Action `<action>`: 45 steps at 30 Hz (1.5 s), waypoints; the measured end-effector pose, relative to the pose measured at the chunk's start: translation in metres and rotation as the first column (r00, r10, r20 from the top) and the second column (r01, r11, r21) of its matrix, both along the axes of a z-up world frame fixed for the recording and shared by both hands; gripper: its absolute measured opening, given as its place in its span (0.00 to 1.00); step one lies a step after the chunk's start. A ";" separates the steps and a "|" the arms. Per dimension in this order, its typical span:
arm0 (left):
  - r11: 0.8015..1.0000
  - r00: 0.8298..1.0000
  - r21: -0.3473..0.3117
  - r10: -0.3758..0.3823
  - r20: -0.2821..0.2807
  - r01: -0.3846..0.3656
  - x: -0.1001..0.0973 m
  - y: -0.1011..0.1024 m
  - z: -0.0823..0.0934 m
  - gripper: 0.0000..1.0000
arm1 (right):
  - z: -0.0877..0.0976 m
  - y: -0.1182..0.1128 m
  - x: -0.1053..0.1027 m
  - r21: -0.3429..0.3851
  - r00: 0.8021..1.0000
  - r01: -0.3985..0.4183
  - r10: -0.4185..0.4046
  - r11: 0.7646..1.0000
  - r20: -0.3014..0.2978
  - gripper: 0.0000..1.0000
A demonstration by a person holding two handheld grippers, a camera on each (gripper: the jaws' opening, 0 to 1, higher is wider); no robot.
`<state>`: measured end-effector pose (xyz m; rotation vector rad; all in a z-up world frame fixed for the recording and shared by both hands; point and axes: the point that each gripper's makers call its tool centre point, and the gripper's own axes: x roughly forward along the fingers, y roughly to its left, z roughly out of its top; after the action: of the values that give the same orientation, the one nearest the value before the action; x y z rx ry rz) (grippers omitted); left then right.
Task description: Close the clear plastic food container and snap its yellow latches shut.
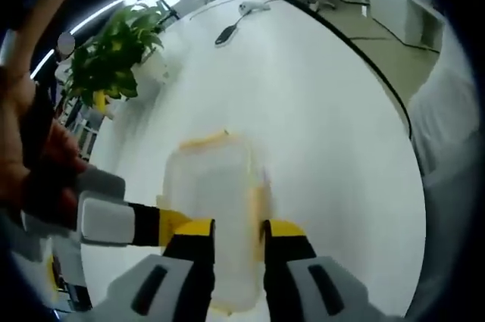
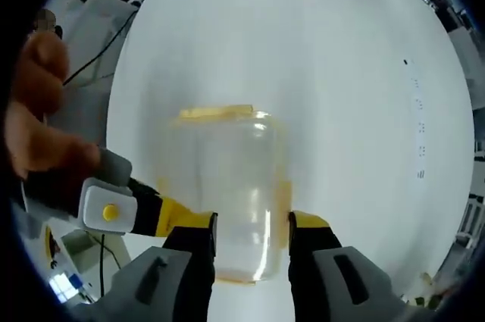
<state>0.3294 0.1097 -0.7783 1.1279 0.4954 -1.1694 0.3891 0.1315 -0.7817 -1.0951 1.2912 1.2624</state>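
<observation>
Clear rectangular plastic food container with yellow latches [image 2: 227,193] lies on the round white table [image 2: 341,72], lid appears down on it, blurred in both views. Right gripper view: the container's near end sits between the right gripper [image 2: 252,235] jaws, which stand wide; contact with the walls can't be confirmed. One yellow latch [image 2: 216,112] runs along the far end, another yellow strip on the side just ahead of the right-hand jaw. The other gripper, grey with yellow tip [image 2: 114,212], comes in from the left beside the container, a hand [image 2: 38,125] behind it.

Left gripper view: same container [image 1: 216,208] runs up between the left gripper [image 1: 239,231] jaws, spread around it, touching or not is unclear. Far beyond the jaws: green potted plant [image 1: 110,57] up left, dark flat object [image 1: 226,34] near the table's far edge
</observation>
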 end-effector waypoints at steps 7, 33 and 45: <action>1.000 1.000 -0.027 0.011 0.029 -0.010 0.002 0.003 0.000 0.16 | 0.000 0.001 0.000 -0.001 1.000 0.007 -0.007 1.000 -0.006 0.34; 0.999 0.999 -0.004 -0.043 0.000 0.043 0.007 -0.004 0.000 0.25 | -0.002 0.000 0.001 0.056 0.997 0.020 -0.016 0.998 -0.073 0.36; 0.998 0.999 -0.028 -0.051 0.014 0.052 0.007 -0.003 -0.002 0.26 | -0.003 0.001 0.000 0.065 0.997 0.012 -0.007 0.998 -0.076 0.33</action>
<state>0.3363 0.1064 -0.7804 1.1292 0.4405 -1.2092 0.3887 0.1328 -0.7842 -1.0024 1.3003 1.3412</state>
